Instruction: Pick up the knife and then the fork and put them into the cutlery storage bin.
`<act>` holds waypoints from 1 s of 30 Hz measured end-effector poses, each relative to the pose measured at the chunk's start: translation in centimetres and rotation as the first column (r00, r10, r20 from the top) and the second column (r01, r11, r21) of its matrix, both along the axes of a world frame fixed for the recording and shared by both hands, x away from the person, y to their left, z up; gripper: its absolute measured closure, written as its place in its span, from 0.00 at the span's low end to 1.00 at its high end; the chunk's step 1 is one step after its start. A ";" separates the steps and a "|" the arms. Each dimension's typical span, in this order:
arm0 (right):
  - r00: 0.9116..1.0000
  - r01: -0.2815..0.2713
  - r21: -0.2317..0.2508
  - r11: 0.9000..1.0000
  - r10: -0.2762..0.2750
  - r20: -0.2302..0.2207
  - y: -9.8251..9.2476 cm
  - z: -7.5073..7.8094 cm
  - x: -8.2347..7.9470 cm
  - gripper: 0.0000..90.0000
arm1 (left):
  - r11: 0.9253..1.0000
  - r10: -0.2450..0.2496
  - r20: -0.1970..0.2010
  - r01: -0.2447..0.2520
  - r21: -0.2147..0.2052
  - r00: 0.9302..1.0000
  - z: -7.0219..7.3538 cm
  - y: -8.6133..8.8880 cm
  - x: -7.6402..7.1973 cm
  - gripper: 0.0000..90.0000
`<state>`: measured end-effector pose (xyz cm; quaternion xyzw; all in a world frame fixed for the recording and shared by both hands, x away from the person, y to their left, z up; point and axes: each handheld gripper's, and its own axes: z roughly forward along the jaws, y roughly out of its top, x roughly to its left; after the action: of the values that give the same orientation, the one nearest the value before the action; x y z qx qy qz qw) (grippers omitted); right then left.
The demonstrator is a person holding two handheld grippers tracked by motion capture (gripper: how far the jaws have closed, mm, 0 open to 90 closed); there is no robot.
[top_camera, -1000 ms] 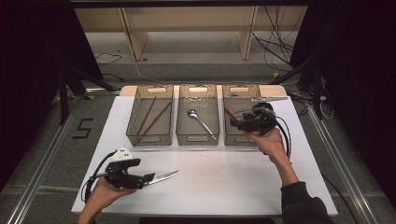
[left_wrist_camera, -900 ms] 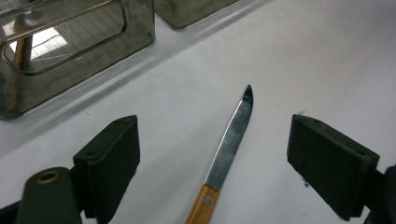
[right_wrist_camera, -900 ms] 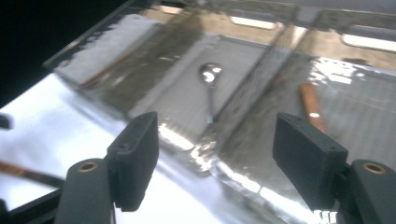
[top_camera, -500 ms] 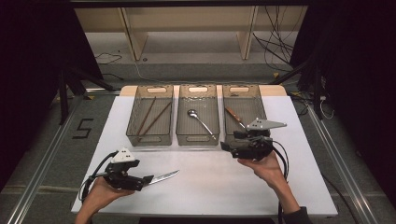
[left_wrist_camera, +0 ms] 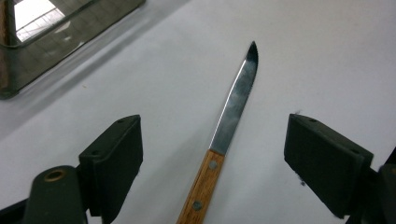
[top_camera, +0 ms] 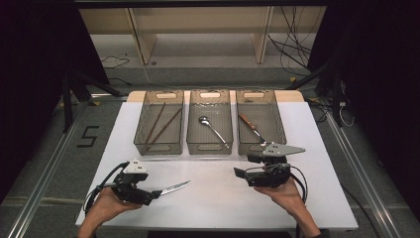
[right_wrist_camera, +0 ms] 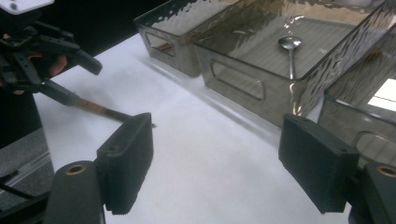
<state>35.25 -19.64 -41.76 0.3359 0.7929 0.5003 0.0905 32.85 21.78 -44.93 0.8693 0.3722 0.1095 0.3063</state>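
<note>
Since the earlier frames the right gripper [top_camera: 241, 173] has come away from the right-hand bin [top_camera: 277, 124] and dropped toward the person, to the white table top [top_camera: 218, 203] in front of that bin; the knife [top_camera: 174, 188] and the left gripper [top_camera: 154, 194] have kept their place.

That knife lies flat on the table near the front left, its long axis running from the lower left up to the right in the high view, tip toward the table's middle. In the left gripper view its wooden, riveted handle [left_wrist_camera: 201, 186] sits at the bottom between the jaws and the blade [left_wrist_camera: 236, 98] points away. The left gripper's jaws stand wide on either side of the handle, the pads clear of it, so nothing is gripped. The left hand [top_camera: 106, 208] holds that gripper low and nearly level, aimed to the right.

The right gripper's jaws have just been opening and stand wide apart with nothing between them. The right hand [top_camera: 282, 196] holds it level, pointing left toward the knife, forearm coming in from the bottom edge.

Behind, three bins stand in a row: sticks [top_camera: 161, 124] in the left bin [top_camera: 141, 124], a spoon [top_camera: 212, 130] in the middle bin [top_camera: 192, 124], a wooden-handled utensil [top_camera: 251, 128] in the right one.
</note>
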 end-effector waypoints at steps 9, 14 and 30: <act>1.000 -0.020 -0.017 1.000 0.019 -0.014 0.1 -0.6 -0.8 0.29 | 0.993 -0.031 -0.052 0.037 0.110 0.998 -0.1 0.0 0.3 0.25; 0.999 -0.031 -0.033 0.999 0.030 -0.022 0.3 -1.0 -1.0 0.29 | 0.984 -0.057 -0.098 0.073 0.162 0.994 -0.3 0.1 0.2 0.30; 0.999 -0.044 -0.044 0.998 0.042 -0.033 0.4 -1.6 -1.7 0.29 | 0.954 -0.073 -0.189 0.124 0.272 0.979 -1.3 1.0 0.2 0.52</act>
<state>33.58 -19.20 -43.33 0.3247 0.8123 0.4788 0.0744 33.05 22.74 -46.18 0.9279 0.3345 0.0682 0.1500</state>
